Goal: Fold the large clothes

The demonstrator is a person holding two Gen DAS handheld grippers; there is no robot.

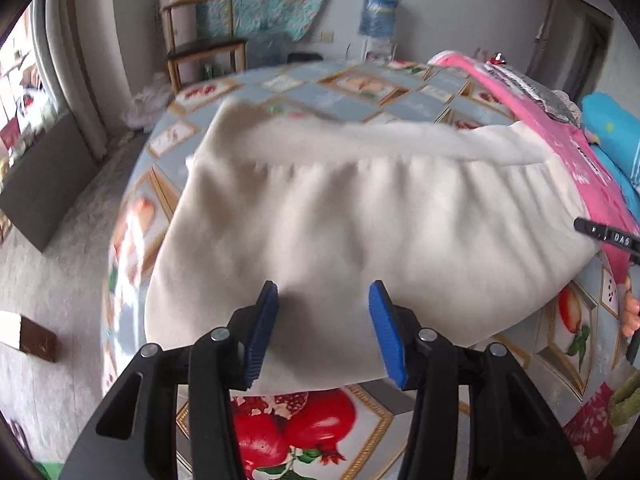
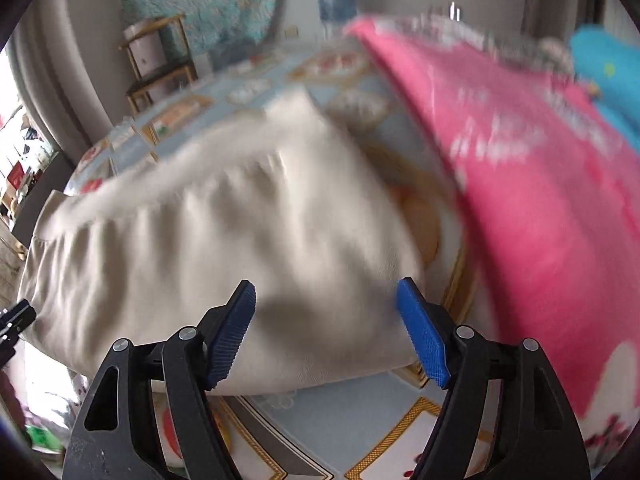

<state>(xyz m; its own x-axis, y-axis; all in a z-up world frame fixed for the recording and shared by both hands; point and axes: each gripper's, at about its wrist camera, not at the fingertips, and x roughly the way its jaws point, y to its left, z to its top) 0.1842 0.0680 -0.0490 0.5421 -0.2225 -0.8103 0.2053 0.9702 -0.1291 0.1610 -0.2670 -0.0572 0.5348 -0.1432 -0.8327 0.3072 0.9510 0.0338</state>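
Note:
A cream garment point(image 1: 360, 216) lies folded on the patterned tablecloth point(image 1: 328, 412); it also shows in the right wrist view point(image 2: 224, 232). My left gripper point(image 1: 324, 304) is open just above its near edge, holding nothing. My right gripper point(image 2: 326, 300) is open over the garment's near right corner, holding nothing. The right gripper's body shows at the right edge of the left wrist view point(image 1: 612, 236). The right wrist view is blurred by motion.
A pink garment point(image 2: 540, 208) lies to the right of the cream one, also in the left wrist view point(image 1: 576, 152), with a blue item point(image 1: 612, 128) beyond. A wooden chair point(image 1: 204, 44) stands behind the table. The table's left edge drops to the floor point(image 1: 60, 264).

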